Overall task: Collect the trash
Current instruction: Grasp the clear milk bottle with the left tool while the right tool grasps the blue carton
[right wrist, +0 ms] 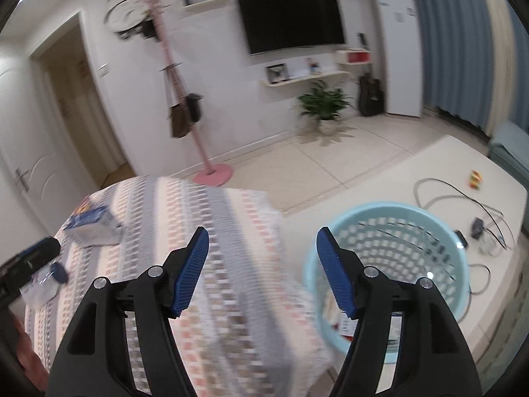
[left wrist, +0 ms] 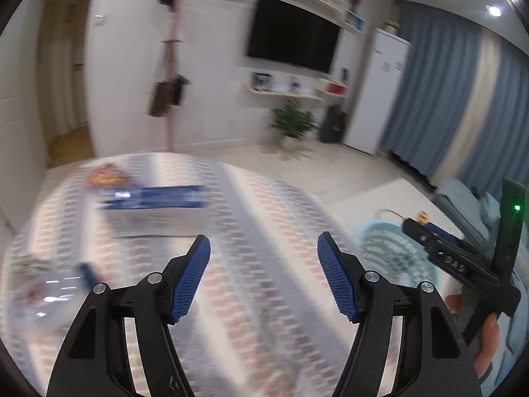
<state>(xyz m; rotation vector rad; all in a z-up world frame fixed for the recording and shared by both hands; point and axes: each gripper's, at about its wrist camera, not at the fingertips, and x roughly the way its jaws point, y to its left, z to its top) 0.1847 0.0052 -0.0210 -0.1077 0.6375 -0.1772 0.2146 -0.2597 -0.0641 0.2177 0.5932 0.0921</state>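
**Both grippers empty above the table, basket alongside**

A pale blue slotted laundry basket (right wrist: pixel 386 264) stands just beside the table (right wrist: pixel 231 231), with packaging lying in its bottom; on the patterned tablecloth a blue-and-white carton (right wrist: pixel 92 228) lies near the far left edge, and a crumpled clear wrapper (right wrist: pixel 43 284) sits nearer, at the left side; the right gripper (right wrist: pixel 263 258) hangs between table and basket, fingers parted, nothing between them; the left gripper (left wrist: pixel 264 266) hovers over the table, fingers likewise spread and empty; a hand (left wrist: pixel 489 340) grips the right gripper's handle; cables (right wrist: pixel 463 198) trail across the cream surface behind the basket.
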